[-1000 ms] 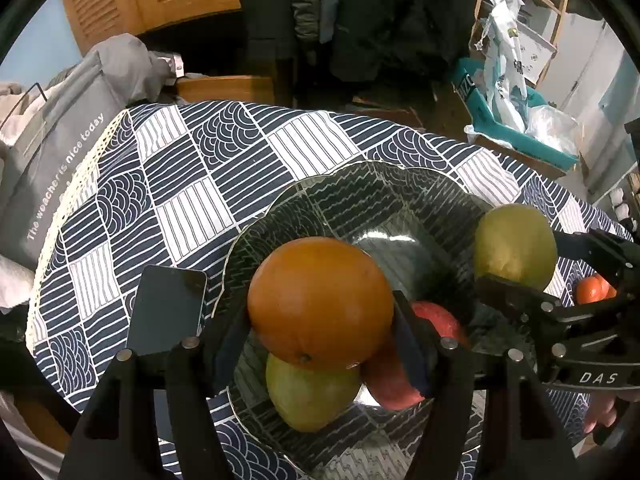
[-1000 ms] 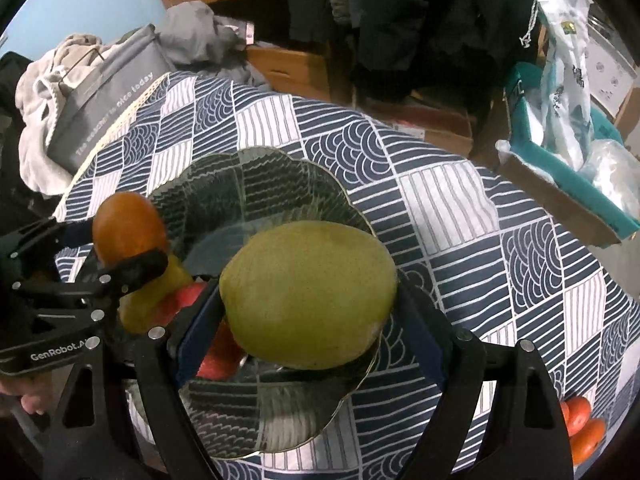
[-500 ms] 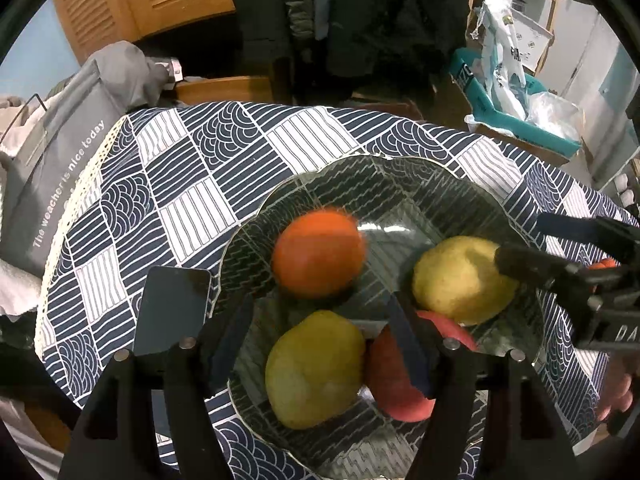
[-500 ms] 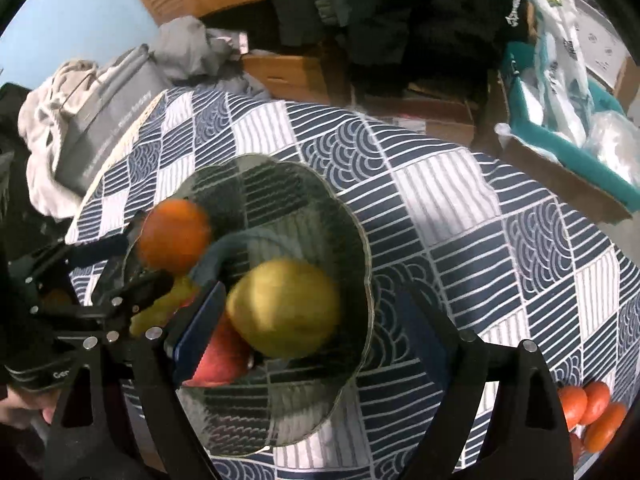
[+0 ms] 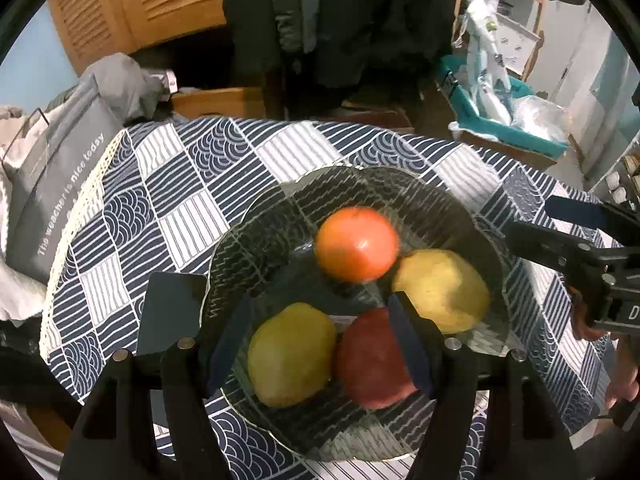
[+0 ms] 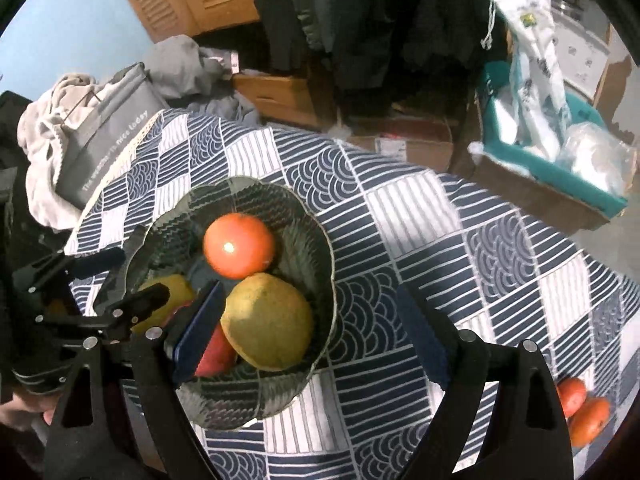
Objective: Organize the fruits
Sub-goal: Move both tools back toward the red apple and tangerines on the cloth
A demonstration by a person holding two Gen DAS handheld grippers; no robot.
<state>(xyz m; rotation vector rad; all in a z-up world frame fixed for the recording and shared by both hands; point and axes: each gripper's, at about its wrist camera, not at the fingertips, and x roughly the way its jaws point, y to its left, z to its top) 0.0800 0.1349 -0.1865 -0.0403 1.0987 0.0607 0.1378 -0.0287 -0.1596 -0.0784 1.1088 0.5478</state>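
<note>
Glass, dark and ribbed, is what I make of the scalloped bowl (image 5: 256, 240), and through it the navy-and-white tablecloth (image 5: 192, 184) shows, so its near rim is hard to trace. Four fruits lie in it: an orange (image 5: 357, 243) at the far side, slightly blurred, a yellow-green mango (image 5: 442, 290) touching it on the right, a second mango (image 5: 291, 354) near left, and a red apple (image 5: 376, 364) partly behind my left gripper's (image 5: 320, 344) right finger. That gripper stands open above the fruit and grips nothing. My right gripper (image 6: 310, 326) is open too and empty; its left pad covers part of the apple. A dark phone (image 5: 170, 312) lies just left of the bowl, touching its rim. Small orange-red fruits (image 6: 582, 408) sit at the near right edge, cut off. Bare cloth lies open right of the bowl.
</note>
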